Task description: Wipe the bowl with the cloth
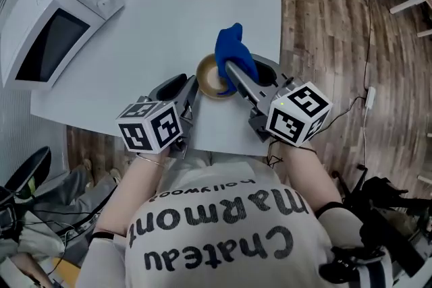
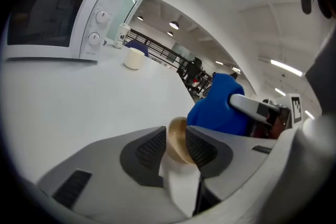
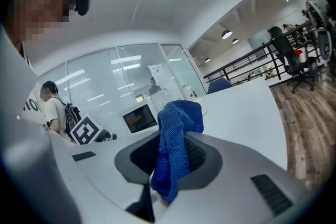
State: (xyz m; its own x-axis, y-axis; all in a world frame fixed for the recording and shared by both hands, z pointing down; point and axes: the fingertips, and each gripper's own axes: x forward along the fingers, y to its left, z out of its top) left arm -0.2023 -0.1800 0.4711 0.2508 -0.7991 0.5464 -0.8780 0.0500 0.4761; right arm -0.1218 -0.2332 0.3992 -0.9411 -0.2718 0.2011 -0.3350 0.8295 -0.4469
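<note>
Head view: cloth (image 1: 233, 49) in right gripper (image 1: 231, 71) overlaps bowl (image 1: 209, 82) beside left gripper (image 1: 191, 88).

Head view: high over the person, facing steeply down on the near edge of the tabletop (image 1: 169, 23).
Left gripper view: low, tight behind the left fingers (image 2: 144, 147), facing far along the tabletop toward the microwave (image 2: 47, 13).
Right gripper view: tight behind the right fingers (image 3: 197, 157), facing far-left.
All three share the cloth (image 1: 233, 50) and microwave.
</note>
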